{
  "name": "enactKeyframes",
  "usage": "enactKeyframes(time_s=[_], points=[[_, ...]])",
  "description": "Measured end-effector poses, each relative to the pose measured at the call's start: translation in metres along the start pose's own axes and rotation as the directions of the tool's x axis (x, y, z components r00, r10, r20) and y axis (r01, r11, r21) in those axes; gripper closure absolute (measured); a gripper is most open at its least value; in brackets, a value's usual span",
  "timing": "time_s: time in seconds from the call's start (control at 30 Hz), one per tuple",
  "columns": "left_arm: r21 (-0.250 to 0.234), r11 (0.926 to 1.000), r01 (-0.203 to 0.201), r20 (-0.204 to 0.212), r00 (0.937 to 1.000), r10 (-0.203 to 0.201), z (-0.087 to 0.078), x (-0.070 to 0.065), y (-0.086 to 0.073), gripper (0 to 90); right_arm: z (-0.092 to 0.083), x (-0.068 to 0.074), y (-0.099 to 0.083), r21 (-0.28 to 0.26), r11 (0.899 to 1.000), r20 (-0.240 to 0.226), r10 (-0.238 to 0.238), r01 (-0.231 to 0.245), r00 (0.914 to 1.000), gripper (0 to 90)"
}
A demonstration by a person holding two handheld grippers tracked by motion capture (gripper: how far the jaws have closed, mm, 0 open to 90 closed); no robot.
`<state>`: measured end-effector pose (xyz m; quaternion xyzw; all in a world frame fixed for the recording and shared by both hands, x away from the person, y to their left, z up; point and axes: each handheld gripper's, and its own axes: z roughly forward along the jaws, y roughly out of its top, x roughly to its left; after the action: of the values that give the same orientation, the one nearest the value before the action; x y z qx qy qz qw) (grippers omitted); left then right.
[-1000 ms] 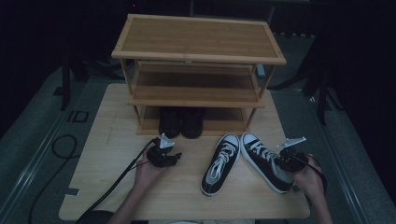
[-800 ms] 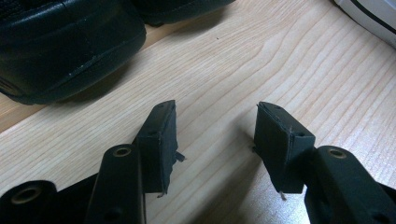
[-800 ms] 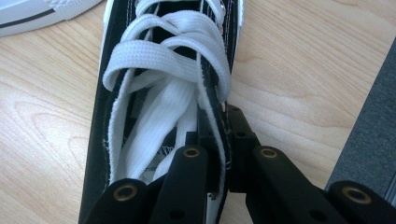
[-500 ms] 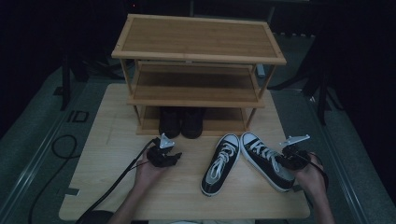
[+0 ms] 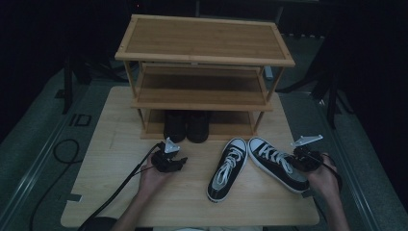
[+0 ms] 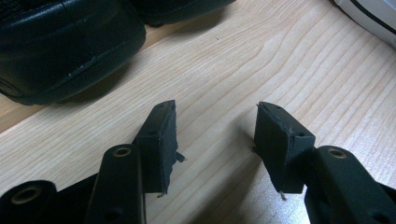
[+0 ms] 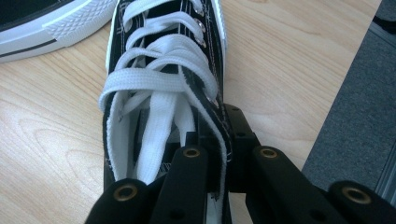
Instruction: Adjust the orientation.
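Note:
Two black canvas sneakers with white laces lie on the wooden table [image 5: 110, 139]. My right gripper [image 5: 300, 161] is at the heel end of the right sneaker [image 5: 276, 163]. In the right gripper view, that gripper [image 7: 219, 135] is shut on the right-hand side wall of this sneaker [image 7: 159, 70], by the top eyelets. The other sneaker [image 5: 228, 168] lies to its left, and its white toe cap [image 7: 42, 23] is at the top left of the right gripper view. My left gripper [image 5: 173, 159] hovers just above bare table with its jaws open [image 6: 215, 135] and nothing between them.
A three-tier bamboo shoe rack [image 5: 204, 48] stands at the back of the table. A pair of black shoes [image 5: 186, 126] sits on its lowest shelf, close ahead of the left gripper [image 6: 60, 42]. Cables trail off the table's front left. The table's right edge is near the right hand.

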<state>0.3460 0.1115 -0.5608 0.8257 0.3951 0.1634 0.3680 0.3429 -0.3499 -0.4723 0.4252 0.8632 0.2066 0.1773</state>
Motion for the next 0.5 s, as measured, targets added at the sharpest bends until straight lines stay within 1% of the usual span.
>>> enactKeyframes(time_s=[0.37, 0.5], points=[[-0.001, 1.0000, 0.001, 0.001, 1.0000, -0.001, 0.000, 0.000, 0.000, 49.4, -0.009, -0.004, 0.006, -0.014, 1.000, 0.013, -0.008, 0.008, 0.9999, 88.3], [-0.003, 1.0000, -0.001, 0.000, 1.0000, 0.001, 0.000, 0.000, 0.000, 49.4, -0.014, -0.006, 0.008, -0.028, 1.000, 0.016, -0.008, 0.009, 0.9998, 88.3]])
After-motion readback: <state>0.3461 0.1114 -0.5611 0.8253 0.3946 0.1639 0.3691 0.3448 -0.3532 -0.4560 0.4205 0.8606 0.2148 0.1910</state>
